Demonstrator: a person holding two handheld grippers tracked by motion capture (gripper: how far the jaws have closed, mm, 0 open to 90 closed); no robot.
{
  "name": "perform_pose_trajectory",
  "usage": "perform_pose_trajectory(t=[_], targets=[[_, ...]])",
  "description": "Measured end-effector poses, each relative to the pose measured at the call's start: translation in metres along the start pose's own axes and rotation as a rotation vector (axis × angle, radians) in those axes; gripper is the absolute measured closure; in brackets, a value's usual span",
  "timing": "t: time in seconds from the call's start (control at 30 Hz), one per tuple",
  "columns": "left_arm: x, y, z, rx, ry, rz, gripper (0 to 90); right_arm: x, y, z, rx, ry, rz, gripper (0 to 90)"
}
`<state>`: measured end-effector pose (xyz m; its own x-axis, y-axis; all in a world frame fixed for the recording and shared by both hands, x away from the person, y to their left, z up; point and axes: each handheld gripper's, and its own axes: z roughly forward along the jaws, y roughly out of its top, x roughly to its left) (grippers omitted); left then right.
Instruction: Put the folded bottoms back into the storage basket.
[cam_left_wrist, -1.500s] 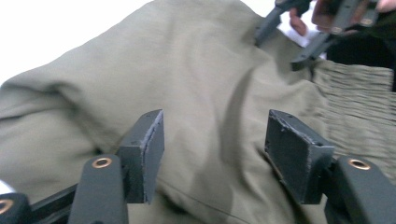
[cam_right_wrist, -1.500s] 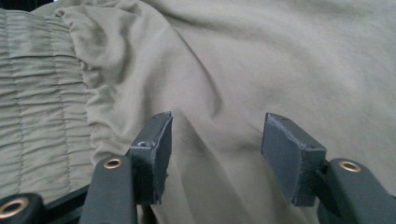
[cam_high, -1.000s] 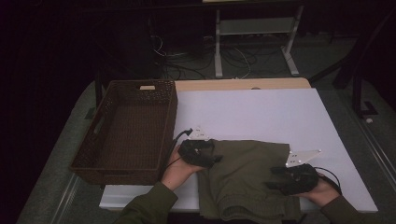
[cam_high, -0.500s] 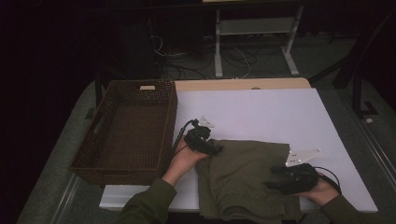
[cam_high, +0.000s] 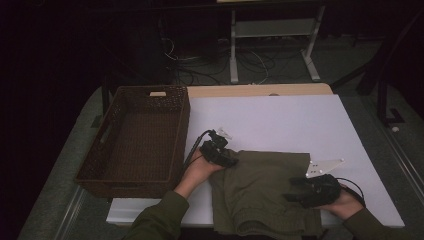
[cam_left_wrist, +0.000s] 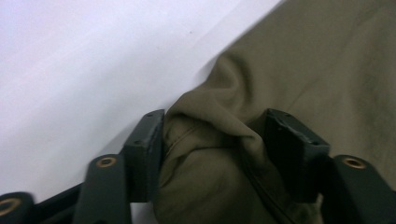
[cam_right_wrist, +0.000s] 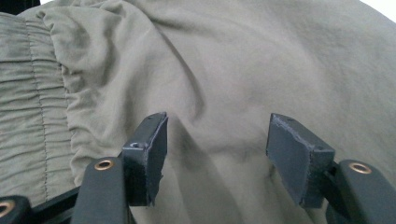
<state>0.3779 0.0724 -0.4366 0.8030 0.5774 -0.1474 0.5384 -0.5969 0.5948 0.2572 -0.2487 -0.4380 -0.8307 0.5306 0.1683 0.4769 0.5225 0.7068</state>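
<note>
An olive-green folded cloth garment lies on the near white worktop, its far-left corner bunched between the just-closing left gripper, the right gripper rested spread on it ungrasped, the brown wicker basket left unfilled.

1. My high view looks forward and down from above the near edge, taking in the whole white surface from well back.
2. My left gripper view looks along its jaws, very close on the olive cloth at its edge.
3. My right gripper view sits equally close over the same cloth, which all three views share.
</note>
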Motion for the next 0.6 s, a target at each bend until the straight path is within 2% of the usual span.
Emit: perform_pose_trajectory(t=[0.17, 0.3, 0.5, 0.6], targets=[[-0.002, -0.001, 0.000, 0.004, -0.024, 0.018, 55.5, -0.005, 0.003, -0.004, -0.011, -0.023, -0.002, 37.2], [-0.002, -0.002, 0.000, -0.001, -0.030, 0.020, 65.7, -0.015, 0.008, -0.009, -0.021, -0.069, 0.005, 36.8], [-0.002, -0.001, 0.001, 0.002, -0.042, 0.015, 75.0, -0.037, 0.016, -0.015, -0.038, -0.122, 0.065, 35.9], [-0.002, -0.002, 0.001, 0.004, -0.050, 0.016, 77.8, -0.047, 0.019, -0.016, -0.034, -0.155, 0.079, 35.9]])
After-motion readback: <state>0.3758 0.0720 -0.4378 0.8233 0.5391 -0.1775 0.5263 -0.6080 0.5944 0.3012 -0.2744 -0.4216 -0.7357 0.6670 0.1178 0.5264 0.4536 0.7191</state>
